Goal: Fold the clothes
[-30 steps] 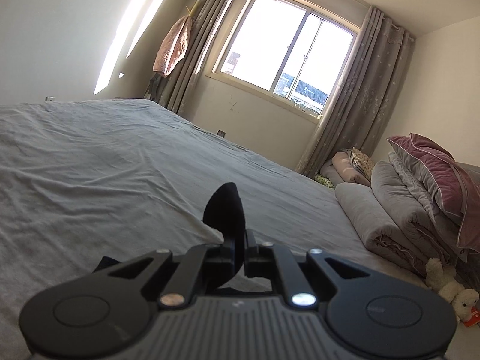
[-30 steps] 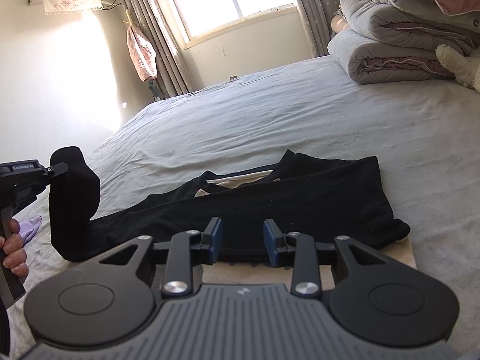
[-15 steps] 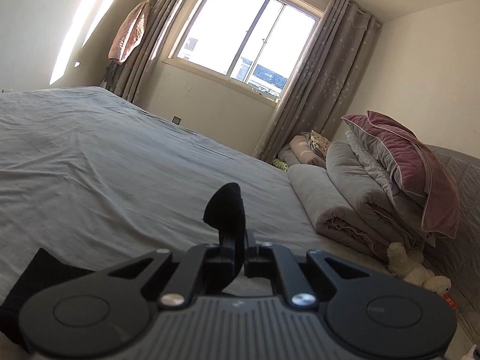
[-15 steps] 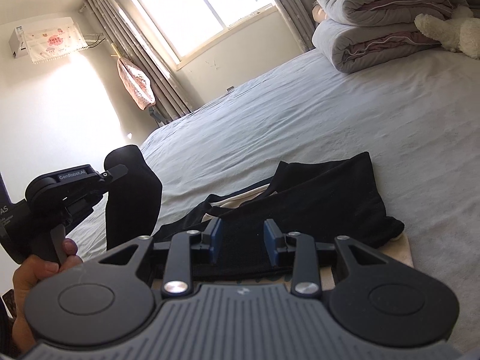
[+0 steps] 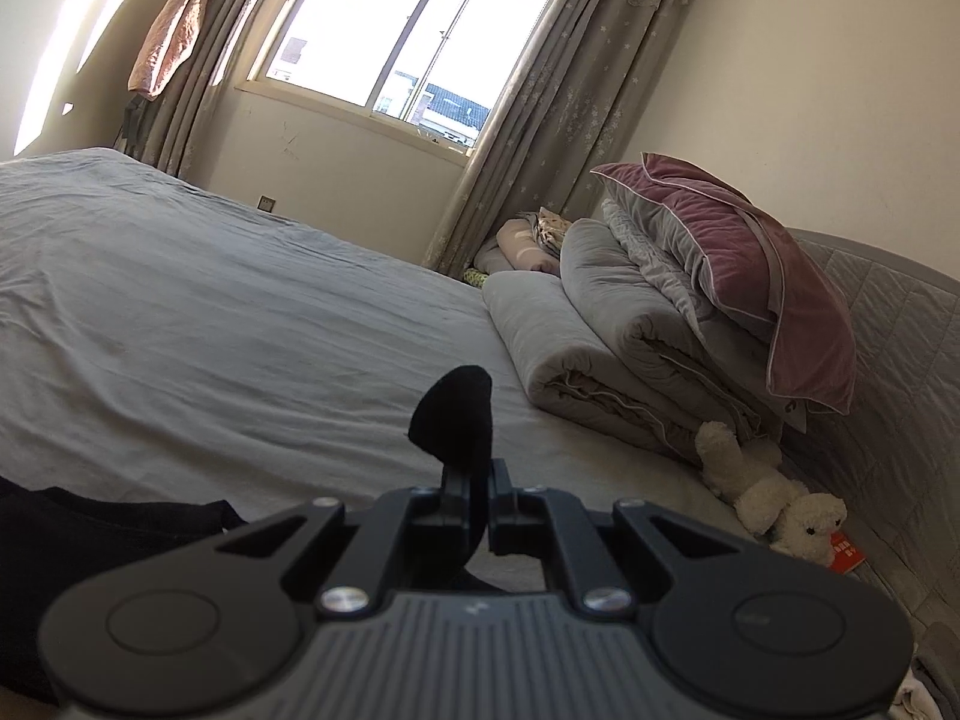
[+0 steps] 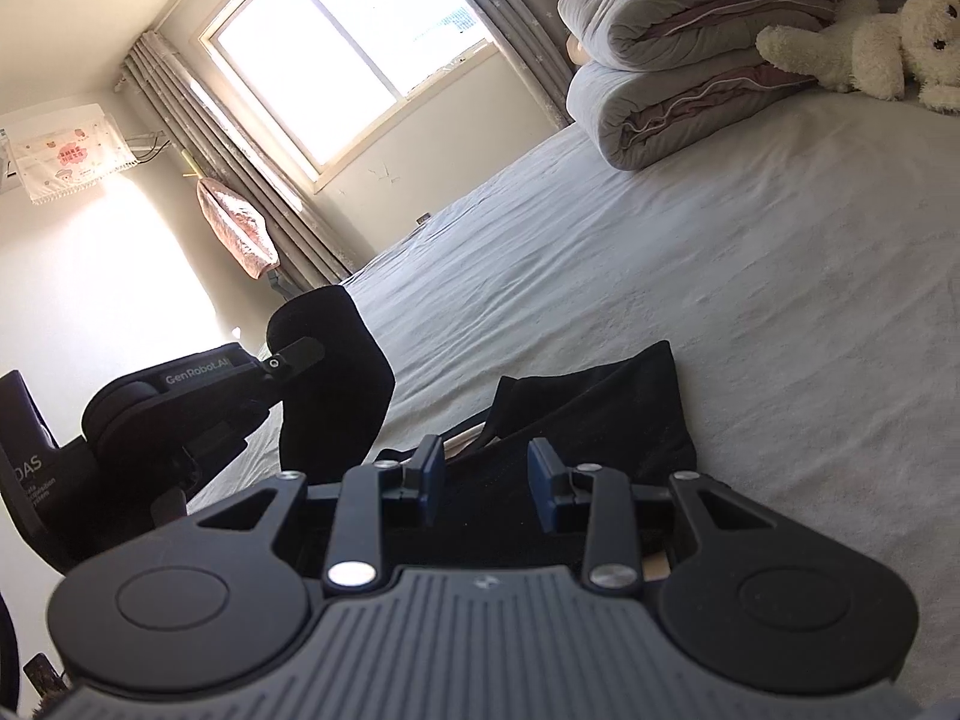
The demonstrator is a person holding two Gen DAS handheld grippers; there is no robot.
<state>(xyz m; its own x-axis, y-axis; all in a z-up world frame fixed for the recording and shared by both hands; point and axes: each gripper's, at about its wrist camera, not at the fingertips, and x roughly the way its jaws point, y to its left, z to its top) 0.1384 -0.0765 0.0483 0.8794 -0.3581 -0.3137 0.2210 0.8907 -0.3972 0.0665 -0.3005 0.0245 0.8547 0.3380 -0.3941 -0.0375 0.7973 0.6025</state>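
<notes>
A black garment (image 6: 600, 414) lies on the grey bed sheet (image 6: 690, 252), spread over a beige board (image 6: 465, 438) whose edge peeks out. My left gripper (image 5: 487, 480) is shut on one end of the garment (image 5: 456, 414), which sticks up above its fingers. The right wrist view shows that left gripper (image 6: 300, 354) holding the raised end (image 6: 336, 378) up in a hanging fold. My right gripper (image 6: 486, 480) hovers low over the near part of the garment, its blue pads (image 6: 429, 477) apart with nothing pinched between them.
Rolled grey quilts (image 5: 600, 348) and a pink pillow (image 5: 750, 264) are stacked against the padded headboard (image 5: 888, 330). A white plush toy (image 5: 774, 492) and a red card (image 5: 843, 552) lie beside them. Bare sheet stretches toward the window (image 5: 408, 36).
My left gripper has carried the garment's end rightward, closer to my right gripper, and the hanging fold has come with it. The right gripper's view has rolled and shifted slightly.
</notes>
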